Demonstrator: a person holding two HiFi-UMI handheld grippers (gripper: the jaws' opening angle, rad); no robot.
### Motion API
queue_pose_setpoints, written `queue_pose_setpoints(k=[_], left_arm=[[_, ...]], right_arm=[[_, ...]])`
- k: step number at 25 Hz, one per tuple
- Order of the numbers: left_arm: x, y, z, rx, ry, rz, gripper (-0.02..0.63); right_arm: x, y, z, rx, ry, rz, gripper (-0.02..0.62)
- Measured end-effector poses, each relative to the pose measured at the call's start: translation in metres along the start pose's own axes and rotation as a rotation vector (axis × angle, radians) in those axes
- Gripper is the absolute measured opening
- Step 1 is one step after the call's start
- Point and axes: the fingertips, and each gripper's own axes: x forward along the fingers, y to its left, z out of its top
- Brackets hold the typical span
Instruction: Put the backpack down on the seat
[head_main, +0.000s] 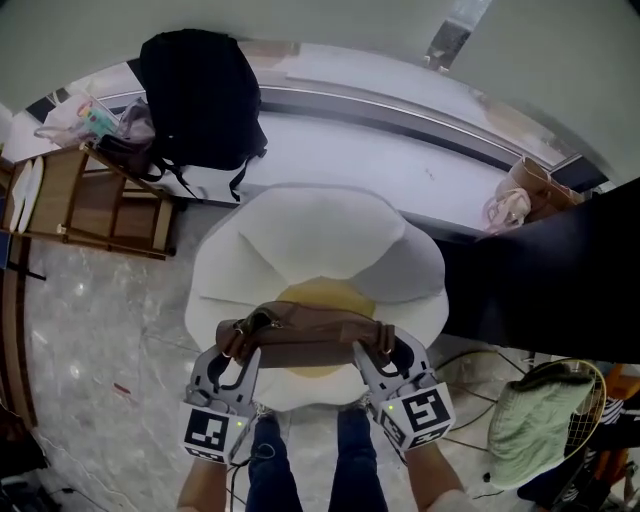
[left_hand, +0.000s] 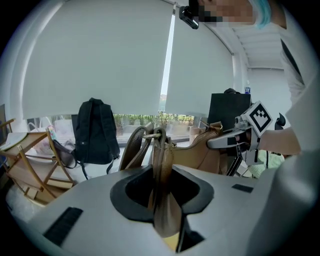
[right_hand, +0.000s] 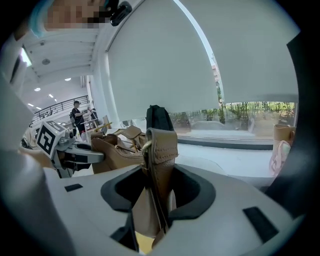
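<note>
**Grip.** The left gripper (head_main: 236, 352) was clamped on a strap at one end of the brown backpack (head_main: 305, 338). In its own view the strap stood pinched between the jaws, running up to a metal ring (left_hand: 152, 134). The right gripper (head_main: 381, 352) was closed on the leather tab (right_hand: 159, 150) at the other end. Neither pair of jaws stood apart from the leather.

**Position.** The backpack hung level between the two grippers, over the front part of the seat (head_main: 300, 232), just ahead of its yellow centre (head_main: 322, 294). No view settled whether its base touched the cushion.

**Surroundings.** A black pack (head_main: 200, 95) stood on the ledge (head_main: 400, 165) behind the seat, well apart from the work.

**Risks, as judged.**
- The load sat near the front edge. If let go there, it could roll off toward the person's legs, as the cushion looked soft and rounded.
- If one gripper let go before the other, the free end would drop and swing, dragging the backpack off the centre.
- A thin strap sat deep in the left jaws and could snag as they opened, tipping the backpack.
- If released before the base met the cushion, the soft body would likely slump over.
</note>
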Motion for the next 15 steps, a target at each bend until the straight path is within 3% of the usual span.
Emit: queue_pose_setpoints(k=[15], left_arm=[[0.074, 0.026, -0.108, -0.051, 0.048, 0.003, 0.103]], right_arm=[[0.077, -0.030, -0.107, 0.022, 0.042, 0.008, 0.176]])
